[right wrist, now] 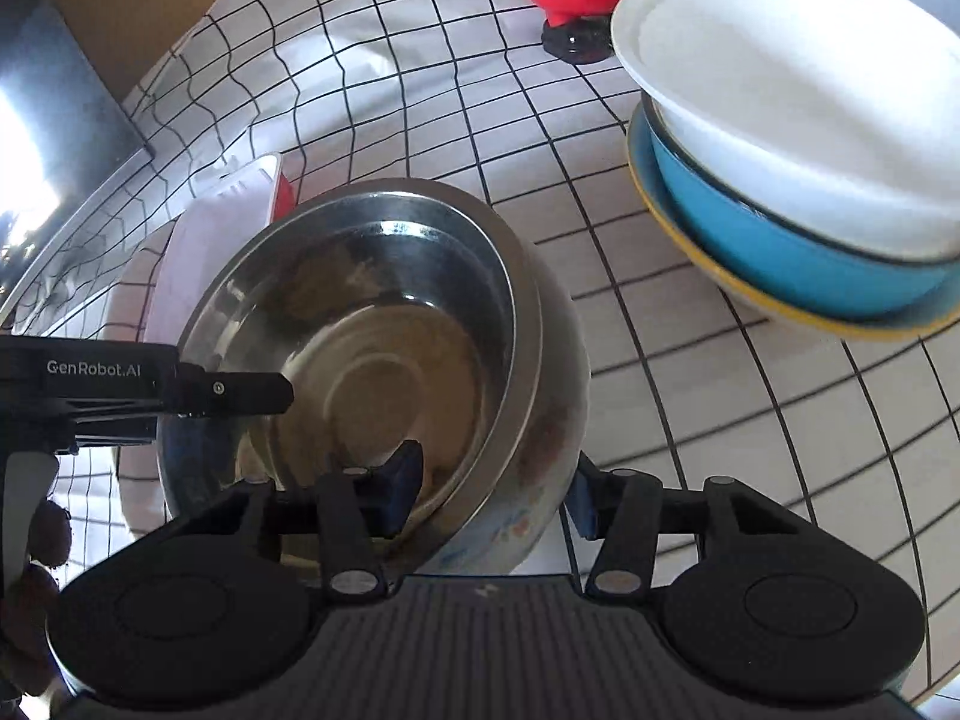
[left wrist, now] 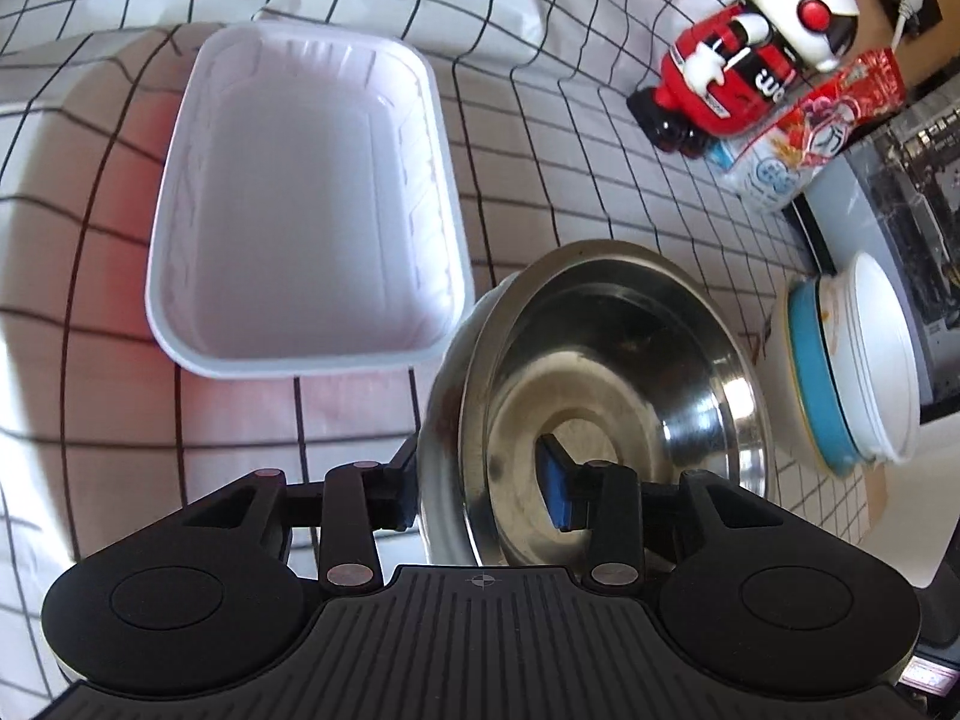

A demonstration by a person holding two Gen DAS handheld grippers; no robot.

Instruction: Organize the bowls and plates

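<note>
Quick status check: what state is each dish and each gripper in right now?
Steel bowl: upright, empty, nested in a larger bowl.
White tray: upright, empty, beside the steel bowl.
Bowl stack: white on blue on a yellow-rimmed dish, upright.
Left gripper: straddling the nested bowls' rim, one finger inside, one outside; contact unclear.
Right gripper: straddling the opposite rim the same way; contact unclear.

tray [left wrist: 306, 198] white | bowl [left wrist: 606, 396] silver | cloth [left wrist: 600, 168] white, black grid
</note>
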